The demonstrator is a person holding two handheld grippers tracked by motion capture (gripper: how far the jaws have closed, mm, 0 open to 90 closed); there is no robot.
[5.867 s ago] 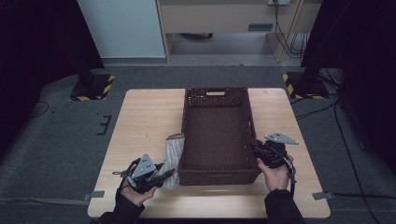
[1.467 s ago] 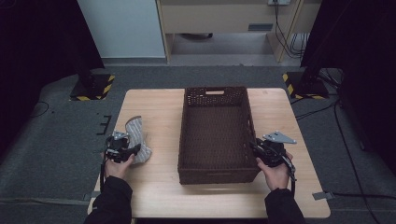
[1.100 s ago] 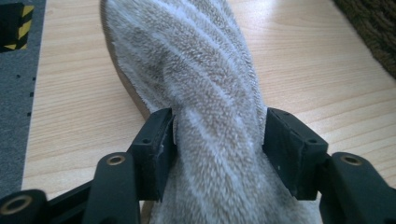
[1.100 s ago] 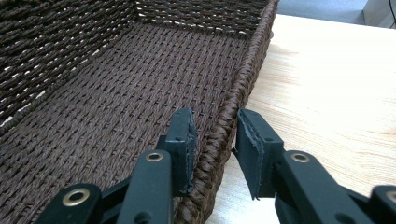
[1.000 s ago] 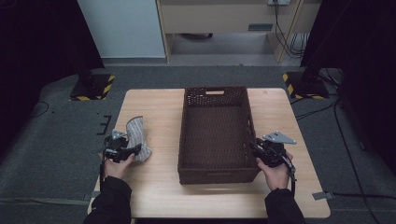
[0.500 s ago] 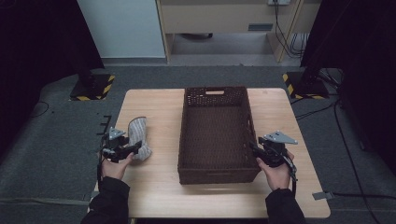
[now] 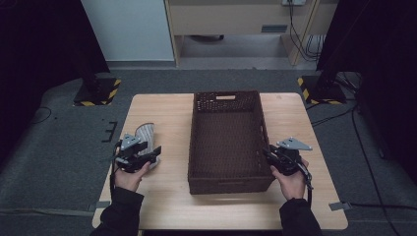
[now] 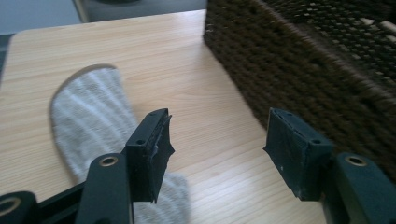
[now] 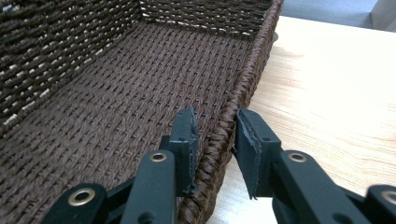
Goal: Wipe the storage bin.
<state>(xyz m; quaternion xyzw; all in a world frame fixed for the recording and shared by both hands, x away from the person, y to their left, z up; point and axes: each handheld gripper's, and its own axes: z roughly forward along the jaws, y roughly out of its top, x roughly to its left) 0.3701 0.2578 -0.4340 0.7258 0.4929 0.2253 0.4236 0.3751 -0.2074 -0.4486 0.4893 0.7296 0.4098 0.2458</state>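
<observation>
Table [image 7: 162, 201]: light wood-grain top, smooth, low sheen. Basket [image 7: 227, 147]: dark brown woven wicker-like cord, rough, matt; rim a thick twisted braid, paler strands showing through the weave at 12 o'clock wall. Sock [image 8: 88, 116] at 9 o'clock of the basket: soft knit cloth, grey with faint white stripes, fuzzy, matt. Left gripper [image 8: 219, 151]: black matt plastic arms, brass-coloured rivets, pads rubbery with ragged edges. Right gripper [image 9: 215, 140]: same black matt plastic, brass-like rivets, worn pad faces. Floor [image 7: 59, 162]: grey carpet, coarse, matt.

A lab-like recording space — black curtains [image 7: 44, 59], hazard-striped stand bases [image 7: 98, 92], loose cables [image 7: 314, 44] on grey carpet.
</observation>
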